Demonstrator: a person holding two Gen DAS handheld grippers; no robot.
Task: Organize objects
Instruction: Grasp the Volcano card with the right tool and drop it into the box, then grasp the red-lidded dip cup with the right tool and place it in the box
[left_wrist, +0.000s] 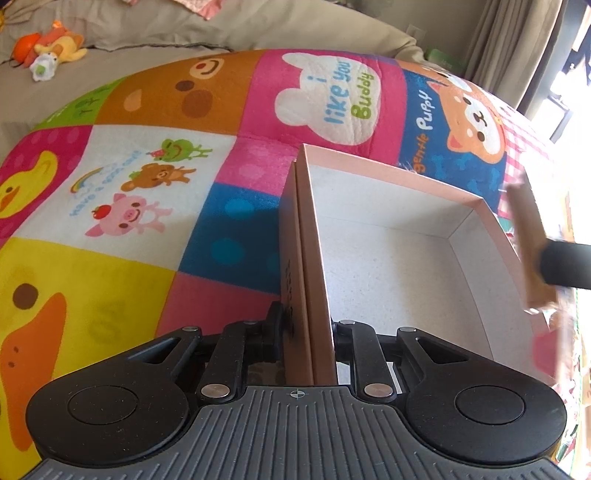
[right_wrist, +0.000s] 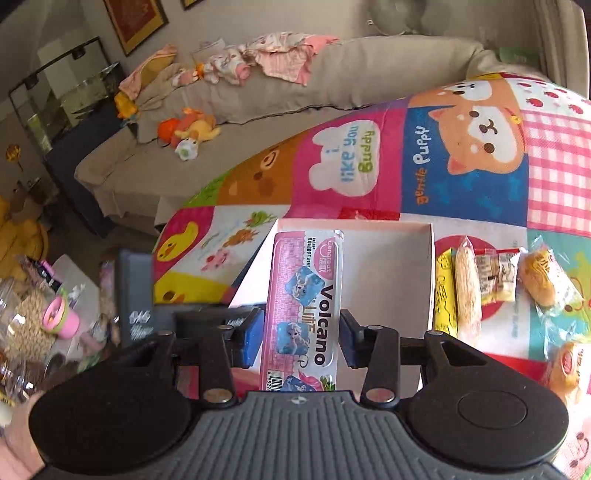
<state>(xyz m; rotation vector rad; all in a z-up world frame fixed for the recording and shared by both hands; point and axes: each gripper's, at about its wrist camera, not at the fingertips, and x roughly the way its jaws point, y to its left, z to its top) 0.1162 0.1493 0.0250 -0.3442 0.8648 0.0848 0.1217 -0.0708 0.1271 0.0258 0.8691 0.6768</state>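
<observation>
Cartoon-print mat (right_wrist: 461, 192) is carrying snacks (right_wrist: 480, 280) waiting right of right fingers (right_wrist: 301, 332) pinching Volcano pack (right_wrist: 303, 306) over empty box (left_wrist: 388, 266); left fingers (left_wrist: 306, 332) are clamping its wall.

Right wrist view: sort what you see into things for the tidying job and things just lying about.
Job:
- pink box, its wall pinched by the left tool
- Volcano snack pack between the right tool's fingers, over the box
- wrapped snacks on the mat beside the box

Lying about:
- plush toys on the sofa
- clothes on the sofa back
- pink cup
</observation>
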